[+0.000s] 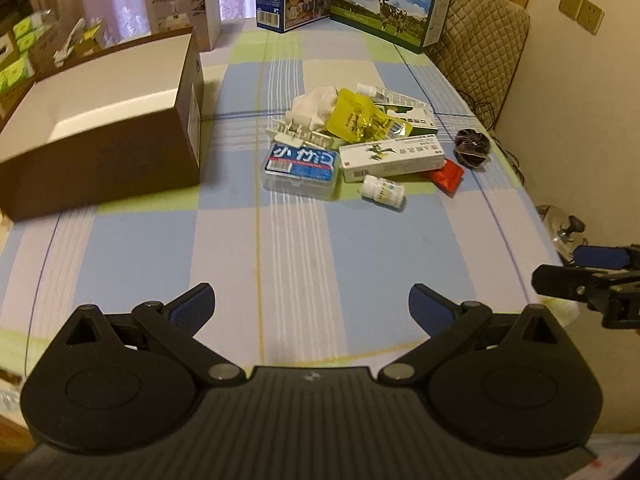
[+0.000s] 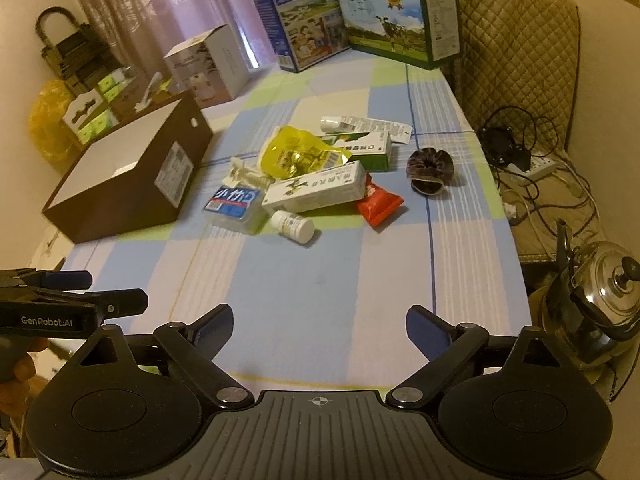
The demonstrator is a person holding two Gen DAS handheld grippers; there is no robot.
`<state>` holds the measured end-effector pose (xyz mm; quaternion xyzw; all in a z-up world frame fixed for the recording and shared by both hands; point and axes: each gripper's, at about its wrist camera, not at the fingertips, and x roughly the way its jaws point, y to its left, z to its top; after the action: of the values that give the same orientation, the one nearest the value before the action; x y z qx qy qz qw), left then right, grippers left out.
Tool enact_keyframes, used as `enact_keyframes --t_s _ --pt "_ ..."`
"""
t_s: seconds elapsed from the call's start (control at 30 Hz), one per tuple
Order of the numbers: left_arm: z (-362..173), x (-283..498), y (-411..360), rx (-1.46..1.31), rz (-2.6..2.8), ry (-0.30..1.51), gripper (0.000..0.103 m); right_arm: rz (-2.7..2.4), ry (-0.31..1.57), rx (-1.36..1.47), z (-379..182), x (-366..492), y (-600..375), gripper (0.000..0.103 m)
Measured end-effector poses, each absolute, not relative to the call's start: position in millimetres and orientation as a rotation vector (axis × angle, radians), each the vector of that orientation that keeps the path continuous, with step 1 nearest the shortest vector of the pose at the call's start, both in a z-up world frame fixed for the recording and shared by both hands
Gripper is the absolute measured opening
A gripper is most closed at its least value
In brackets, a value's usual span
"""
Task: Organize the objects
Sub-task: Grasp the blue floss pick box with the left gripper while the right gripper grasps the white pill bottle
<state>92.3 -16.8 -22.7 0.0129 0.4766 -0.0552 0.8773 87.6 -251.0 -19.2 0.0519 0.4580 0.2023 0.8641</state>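
Both sets of fingers, left (image 1: 311, 304) and right (image 2: 319, 326), are spread and empty over bare bench (image 2: 304, 280). The heap (image 2: 308, 176) lies well ahead, beside the open box (image 2: 120, 168). Its overlapping items may slide or scatter if one is pulled; the bottle (image 2: 292, 226) may roll.

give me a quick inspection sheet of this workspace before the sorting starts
surface: table with checked cloth, near half bare
job's things: open brown box on the left; loose pile mid-table: white pill bottle on its side, blue-labelled clear case, long white carton, yellow pouch, red packet, dark scrunchie apart on the right
clutter: two milk cartons and a white box at the far end
grippers: left claw open, empty; right claw open, empty; both short of the pile
cables: power strip with tangled cords off the right edge
surroundings: steel kettle, quilted chair, curtains
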Motion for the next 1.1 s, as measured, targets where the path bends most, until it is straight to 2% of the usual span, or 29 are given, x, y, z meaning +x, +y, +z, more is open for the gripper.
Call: enact_keyframes --t_s 0.33,0.53,1.1 --pt "-49 143 -12 0.091 -0.180 1.005 0.101 0.348 0.955 0.172 -37 122 -240 0.085" --pt "-65 175 -10 0.118 -0.213 1.005 0.097 0.296 0.957 0.201 -48 143 -232 0.082" --pt "-106 260 -19 0.213 -0.320 1.035 0.096 0.108 1.002 0.277 -67 171 -231 0.081"
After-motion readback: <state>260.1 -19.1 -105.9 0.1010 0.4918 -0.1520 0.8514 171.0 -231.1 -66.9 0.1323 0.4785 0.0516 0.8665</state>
